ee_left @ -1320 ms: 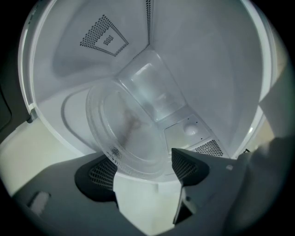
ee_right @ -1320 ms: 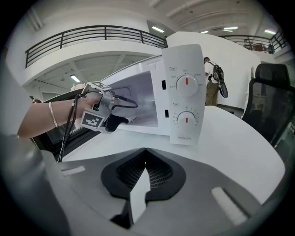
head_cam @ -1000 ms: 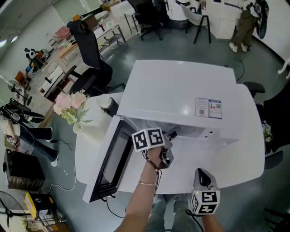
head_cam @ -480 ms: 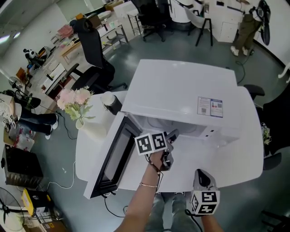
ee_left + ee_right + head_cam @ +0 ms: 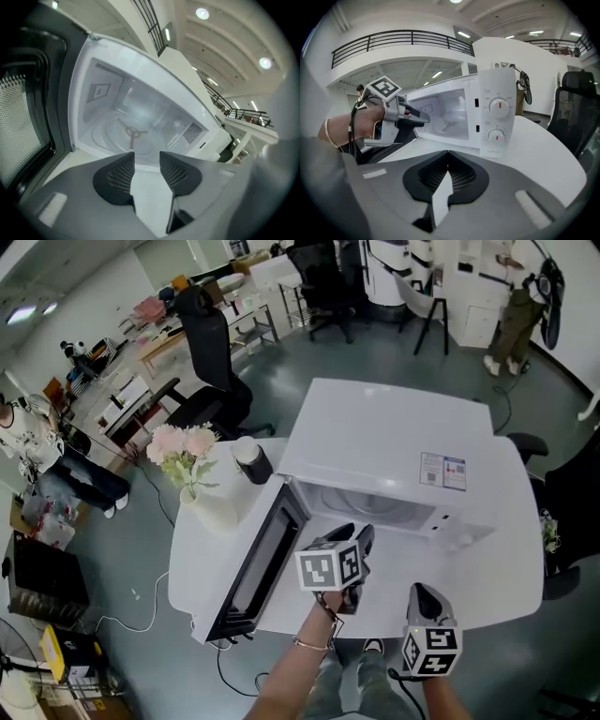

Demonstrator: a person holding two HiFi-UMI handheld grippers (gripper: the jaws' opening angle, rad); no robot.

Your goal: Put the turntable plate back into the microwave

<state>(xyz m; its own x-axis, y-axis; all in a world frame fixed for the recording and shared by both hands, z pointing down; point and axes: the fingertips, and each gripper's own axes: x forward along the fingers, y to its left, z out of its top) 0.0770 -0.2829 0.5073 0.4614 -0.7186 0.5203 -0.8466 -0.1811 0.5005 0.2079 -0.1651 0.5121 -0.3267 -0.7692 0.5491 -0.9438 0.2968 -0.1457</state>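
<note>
**Clerk:** Head view, what's listed?

**Me:** Item one: microwave (image 5: 394,465) on the white counter (image 5: 497,568). Its door (image 5: 258,568) is swung wide to the left and the cavity faces me. My left gripper (image 5: 358,535) hangs just before the opening. My right gripper (image 5: 419,594) sits lower, near the counter's front edge and well apart from the cavity. The left hand is the nearer.

**Clerk:** Left gripper view?

**Me:** Item two: turntable plate (image 5: 110,136), clear and round, so no long axis to speak of. It lies flat on the cavity floor, straight ahead of my jaws and apart from them. A three-armed hub (image 5: 132,133) shows through its middle. I judge the plate seated, though I cannot tell whether it sits square on that hub. Jaws: partly apart, have just been closing, only bare counter showing in the gap. They hold nothing.

**Clerk:** Right gripper view?

**Me:** Item three: jaws pressed together, tips meeting, empty. The microwave stands ahead and to the left, its two dials (image 5: 498,123) towards me. The left gripper shows beside the open front.

**Clerk:** Outstanding?

**Me:** By my reckoning the plate is in and only the door remains to be closed. It lies to the left of my left jaws, so that hand looks better placed.
</note>
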